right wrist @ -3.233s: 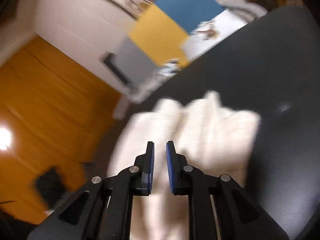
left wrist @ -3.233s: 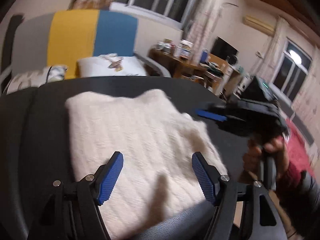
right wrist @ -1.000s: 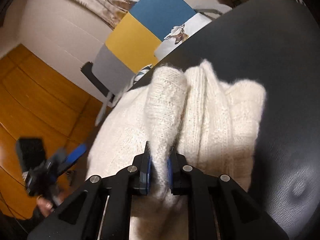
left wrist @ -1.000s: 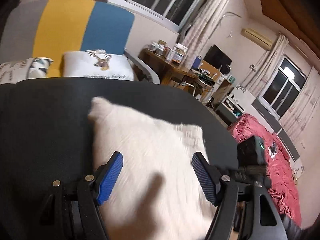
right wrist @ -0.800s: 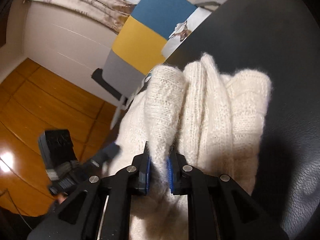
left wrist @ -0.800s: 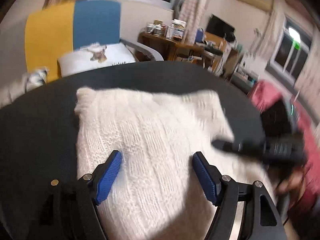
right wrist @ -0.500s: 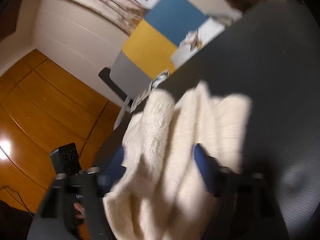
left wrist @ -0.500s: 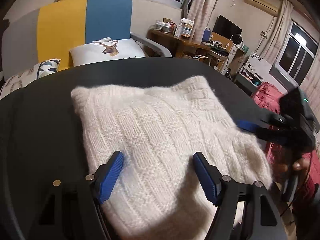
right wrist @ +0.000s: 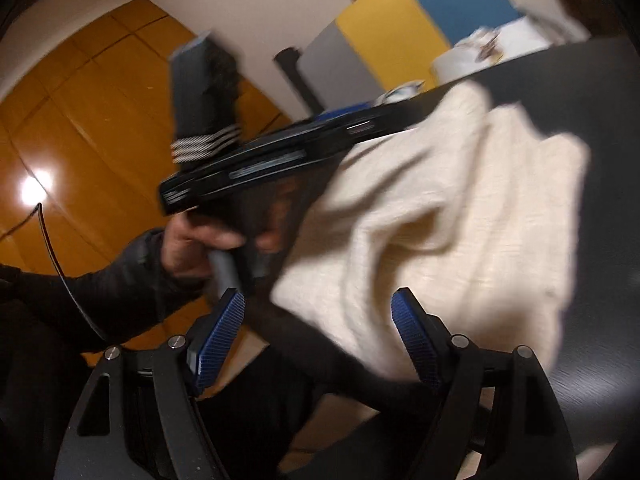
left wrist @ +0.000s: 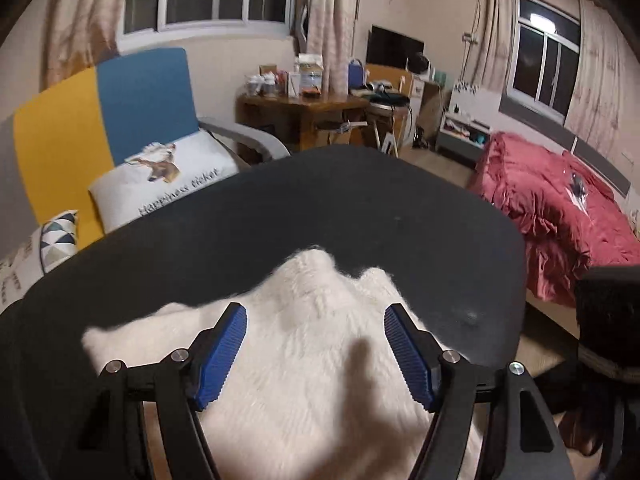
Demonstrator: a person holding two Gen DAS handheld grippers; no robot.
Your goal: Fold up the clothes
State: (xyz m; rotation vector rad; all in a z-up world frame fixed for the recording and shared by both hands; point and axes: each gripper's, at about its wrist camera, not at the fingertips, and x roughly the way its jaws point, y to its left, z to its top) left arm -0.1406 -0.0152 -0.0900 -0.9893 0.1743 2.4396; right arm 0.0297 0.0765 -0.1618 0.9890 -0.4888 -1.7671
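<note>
Indoors, black table (left wrist: 360, 208), white sweater (left wrist: 312, 360), red bedding (left wrist: 560, 208), wooden floor (right wrist: 80, 120)

Cream fuzzy knit sweater (left wrist: 320, 360) is lying folded into a thick bundle on the black bench (left wrist: 360, 208), near its front edge. Its top layers are sitting bunched and rumpled with deep creases, one corner poking up toward the bench's middle. Edges blurred.

The left gripper (left wrist: 314, 354) hovers spread wide above the white sweater (left wrist: 312, 368) on the black table (left wrist: 360, 208).
</note>
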